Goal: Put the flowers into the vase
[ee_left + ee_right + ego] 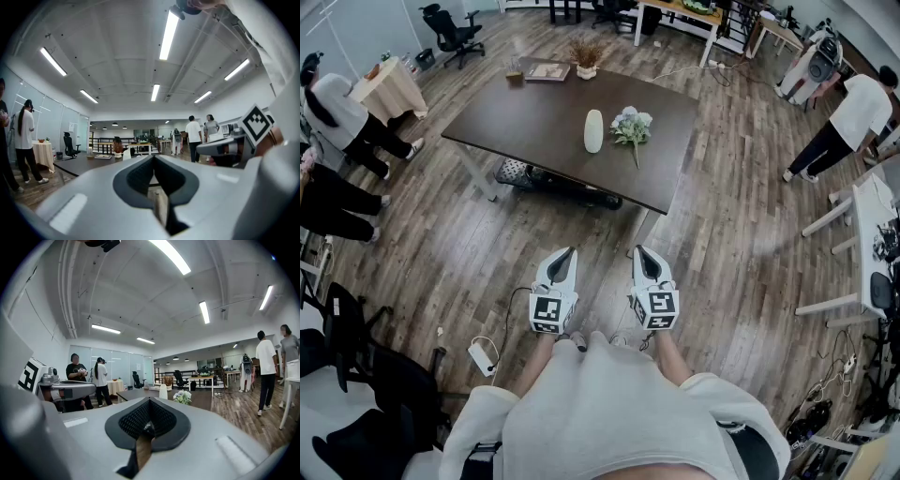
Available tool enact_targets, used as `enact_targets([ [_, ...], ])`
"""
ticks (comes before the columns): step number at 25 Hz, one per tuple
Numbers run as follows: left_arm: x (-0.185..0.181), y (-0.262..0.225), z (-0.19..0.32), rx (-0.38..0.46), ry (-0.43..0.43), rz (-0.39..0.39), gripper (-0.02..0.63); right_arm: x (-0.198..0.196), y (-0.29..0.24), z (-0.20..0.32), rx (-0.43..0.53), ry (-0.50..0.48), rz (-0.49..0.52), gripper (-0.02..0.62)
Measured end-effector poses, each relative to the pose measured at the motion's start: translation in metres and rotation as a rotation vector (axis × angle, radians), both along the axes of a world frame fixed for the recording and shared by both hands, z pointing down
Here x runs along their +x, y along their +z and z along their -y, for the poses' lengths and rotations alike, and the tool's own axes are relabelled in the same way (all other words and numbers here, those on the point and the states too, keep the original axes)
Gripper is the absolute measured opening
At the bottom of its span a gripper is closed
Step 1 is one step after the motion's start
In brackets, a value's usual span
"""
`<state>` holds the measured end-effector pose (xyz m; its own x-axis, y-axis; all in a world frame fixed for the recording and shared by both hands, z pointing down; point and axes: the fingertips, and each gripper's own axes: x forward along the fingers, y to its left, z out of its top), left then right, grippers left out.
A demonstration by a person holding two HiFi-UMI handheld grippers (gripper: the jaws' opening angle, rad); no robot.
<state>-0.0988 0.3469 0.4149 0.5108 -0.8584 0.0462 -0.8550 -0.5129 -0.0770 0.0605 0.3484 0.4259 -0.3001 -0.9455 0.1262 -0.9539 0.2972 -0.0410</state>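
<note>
The person stands on the wooden floor (459,262) and holds both grippers low in front of the body. They are side by side and near each other, with the marker cubes turned up to the head camera. The left gripper (568,253) points about level toward the table. The right gripper (640,251) points the same way, its nose only slightly lower.

In each gripper view the dark pads meet along one seam. The jaws of both grippers are fully closed, and nothing is between them or touching them.

The dark brown table (534,117) stands ahead, well apart from both grippers. On it the white vase (593,130) stands upright, in the right half of the tabletop. The flowers (632,124) lie flat on the tabletop just beside the vase, at its right, with a narrow gap between them. Their pale heads point to the far side and the green stem points to the near edge of the table.

At the far edge of the table are a small pot with dried plants (586,56) and a flat book-like thing (547,70). Further out, people stand at the left and right sides of the room.
</note>
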Motion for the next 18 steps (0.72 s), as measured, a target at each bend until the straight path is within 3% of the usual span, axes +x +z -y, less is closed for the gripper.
enact_targets([
  [11,0.017,-0.003,0.001,0.002,0.013,0.000,0.011,0.011,0.001,0.004,-0.001,-0.012,-0.006,-0.005],
  [18,0.021,-0.004,0.007,0.009,-0.012,0.004,0.011,0.017,-0.004,0.008,0.016,-0.054,0.048,-0.003],
])
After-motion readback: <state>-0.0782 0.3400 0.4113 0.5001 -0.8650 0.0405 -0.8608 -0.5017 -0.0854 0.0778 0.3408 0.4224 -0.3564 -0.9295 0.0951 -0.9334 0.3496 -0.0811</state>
